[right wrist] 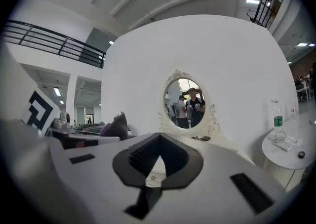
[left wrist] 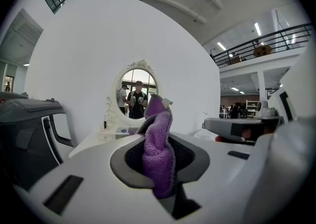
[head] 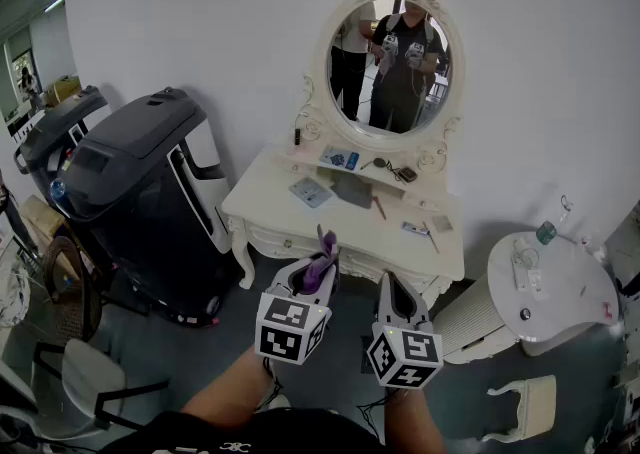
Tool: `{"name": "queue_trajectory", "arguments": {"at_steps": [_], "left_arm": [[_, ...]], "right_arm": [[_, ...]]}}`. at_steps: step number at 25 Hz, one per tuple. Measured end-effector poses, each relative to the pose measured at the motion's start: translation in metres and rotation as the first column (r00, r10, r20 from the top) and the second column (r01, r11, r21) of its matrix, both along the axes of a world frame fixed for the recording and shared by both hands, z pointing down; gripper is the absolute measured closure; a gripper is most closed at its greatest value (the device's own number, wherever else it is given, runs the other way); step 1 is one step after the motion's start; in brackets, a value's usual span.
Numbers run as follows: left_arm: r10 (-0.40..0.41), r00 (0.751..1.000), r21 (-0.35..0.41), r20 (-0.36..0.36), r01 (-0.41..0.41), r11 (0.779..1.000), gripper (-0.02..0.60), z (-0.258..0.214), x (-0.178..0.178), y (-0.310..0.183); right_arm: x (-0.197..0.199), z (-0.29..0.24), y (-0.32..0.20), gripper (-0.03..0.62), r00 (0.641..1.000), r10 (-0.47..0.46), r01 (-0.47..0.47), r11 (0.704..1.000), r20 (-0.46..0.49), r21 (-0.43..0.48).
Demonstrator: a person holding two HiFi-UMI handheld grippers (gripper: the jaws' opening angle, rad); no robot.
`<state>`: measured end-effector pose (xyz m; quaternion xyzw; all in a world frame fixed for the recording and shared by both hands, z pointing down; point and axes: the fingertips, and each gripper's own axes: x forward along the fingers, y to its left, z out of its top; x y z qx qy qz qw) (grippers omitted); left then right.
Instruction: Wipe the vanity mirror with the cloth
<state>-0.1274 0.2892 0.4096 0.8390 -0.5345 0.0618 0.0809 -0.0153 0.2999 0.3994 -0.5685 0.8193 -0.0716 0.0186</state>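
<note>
A: The cloth (left wrist: 159,154), where is it?
B: Between the jaws of the left gripper (left wrist: 157,114), which pinch it. It is purple and fluffy, and one end sticks up past the tips.
A: And the right gripper (right wrist: 159,136)?
B: Its jaws are pressed together with nothing between them. Their inner sides are black and ribbed.
A: What is beyond them?
B: The oval vanity mirror (head: 393,67) in a white carved frame, well apart from both grippers, above a white dressing table (head: 262,204).
</note>
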Motion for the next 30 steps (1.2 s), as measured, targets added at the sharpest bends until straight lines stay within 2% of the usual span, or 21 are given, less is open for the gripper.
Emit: {"name": "queue_trajectory", "arguments": {"at_steps": [9,22,30], "left_arm": [[0.039,0.999,-0.024,0.013,-0.038,0.999,0.517,0.012,-0.011,-0.008],[0.114,0.993,-0.033,0.021,-0.113,0.993,0.517,0.022,-0.039,-0.031],[0.131,0.991,-0.061,0.032,-0.129,0.990,0.517,0.036,-0.040,-0.057]], "right_arm": [[-0.017,0.007,-0.005,0.591,0.999,0.028,-0.028,0.999,0.026,-0.021],[-0.053,0.013,-0.015,0.591,0.997,0.072,-0.072,0.997,0.005,-0.012],[-0.051,0.019,-0.044,0.591,0.996,0.093,-0.093,0.995,-0.011,-0.025]]}}
